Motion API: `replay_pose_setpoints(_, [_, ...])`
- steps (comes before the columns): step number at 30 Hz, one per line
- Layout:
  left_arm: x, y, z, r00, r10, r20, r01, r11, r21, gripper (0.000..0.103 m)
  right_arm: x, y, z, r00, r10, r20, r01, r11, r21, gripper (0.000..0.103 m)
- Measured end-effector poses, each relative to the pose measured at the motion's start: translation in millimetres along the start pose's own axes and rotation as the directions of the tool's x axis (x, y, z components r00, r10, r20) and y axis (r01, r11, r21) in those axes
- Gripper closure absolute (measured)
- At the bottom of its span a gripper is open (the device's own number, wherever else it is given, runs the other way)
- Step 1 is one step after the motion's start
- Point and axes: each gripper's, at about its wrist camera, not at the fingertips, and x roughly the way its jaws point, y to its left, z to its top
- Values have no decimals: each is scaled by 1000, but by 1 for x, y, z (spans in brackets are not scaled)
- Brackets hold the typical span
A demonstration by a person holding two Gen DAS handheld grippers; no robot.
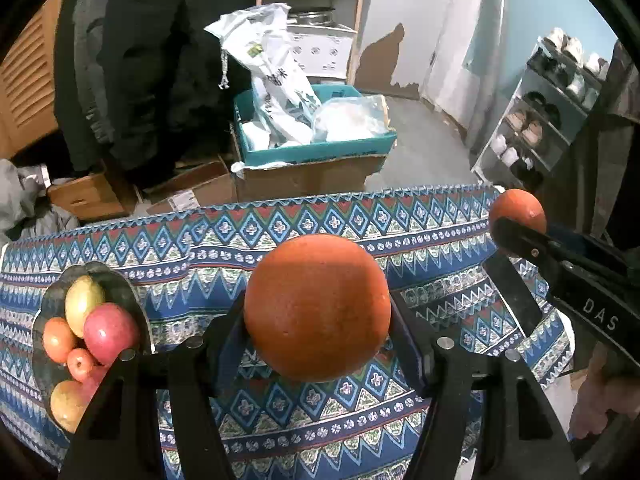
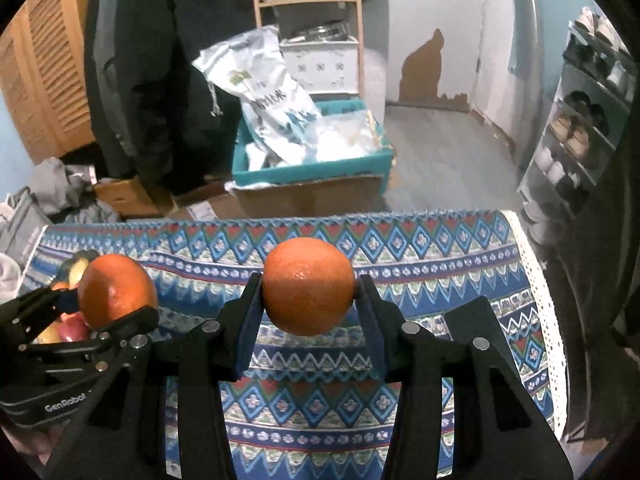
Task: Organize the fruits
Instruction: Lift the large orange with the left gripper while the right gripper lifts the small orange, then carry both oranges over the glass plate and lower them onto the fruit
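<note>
The tabletop [image 1: 440,248] is covered by a patterned cloth of blue, white, red and green diamonds and zigzags, its far edge hanging just in front of a clutter of boxes on a grey floor. The left gripper [image 1: 318,320] is closed on a large orange [image 1: 318,308], pinched between its two pads and held clear above the cloth. The right gripper [image 2: 308,300] likewise clamps a smaller orange [image 2: 308,286] between its pads, also off the surface. At the left end of the tabletop sits a dark scalloped fruit dish [image 1: 100,276] holding a yellow-green fruit, a red apple [image 1: 110,332] and several small orange and red fruits. Beyond the tabletop stands a teal crate [image 1: 316,148] stuffed with white printed bags, resting on cardboard boxes. Behind it are a wooden shelf unit [image 2: 308,0] with a white pot, a dark coat hanging at left beside louvred wooden doors, and a pale wall with patches of peeled paint. A shoe rack [image 1: 536,120] stands at right.
</note>
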Motion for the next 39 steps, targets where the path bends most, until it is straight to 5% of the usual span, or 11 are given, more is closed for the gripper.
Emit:
replay_pose_setpoints(21, [-77,54,2,993,17,116,-9,997,-73,36,-43,77,32,989,112,93,-103,990,-97,57])
replay_pose_setpoints(39, [-93,135,-20,988,116,100,-93,972,-215,36,-14,171,45,973,229,35,-218,957,-193,57])
